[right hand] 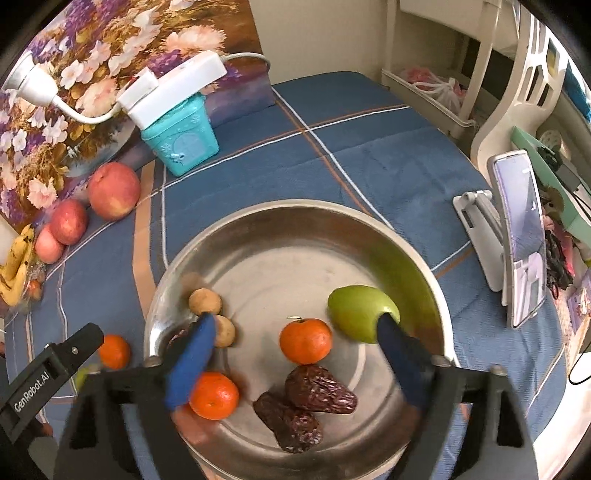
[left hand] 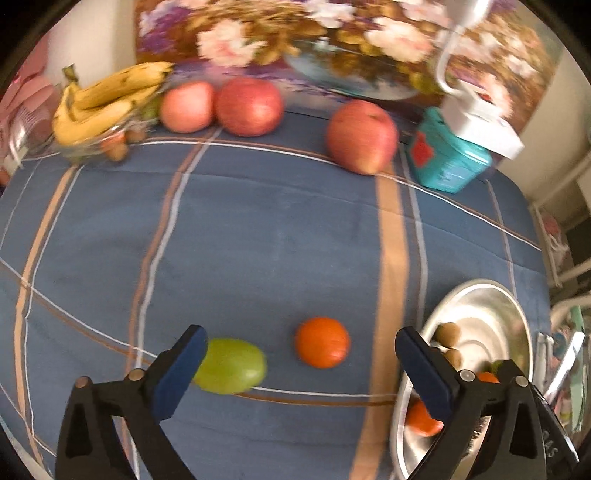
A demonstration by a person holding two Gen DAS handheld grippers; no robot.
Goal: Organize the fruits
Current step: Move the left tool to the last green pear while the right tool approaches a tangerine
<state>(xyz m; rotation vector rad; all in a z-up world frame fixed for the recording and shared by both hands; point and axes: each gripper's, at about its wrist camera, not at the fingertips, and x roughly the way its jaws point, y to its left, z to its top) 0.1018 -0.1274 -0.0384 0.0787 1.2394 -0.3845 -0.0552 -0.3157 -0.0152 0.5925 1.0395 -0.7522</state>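
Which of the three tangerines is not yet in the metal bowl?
The tangerine on the blue cloth, beside the green fruit; the other two lie inside the metal bowl.

A blue plaid tablecloth [right hand: 388, 162] covers the table; a floral painting [right hand: 74, 81] leans at 10 o'clock against a cream wall [right hand: 325, 33]; a white chair [right hand: 517, 96] stands at 2 o'clock.
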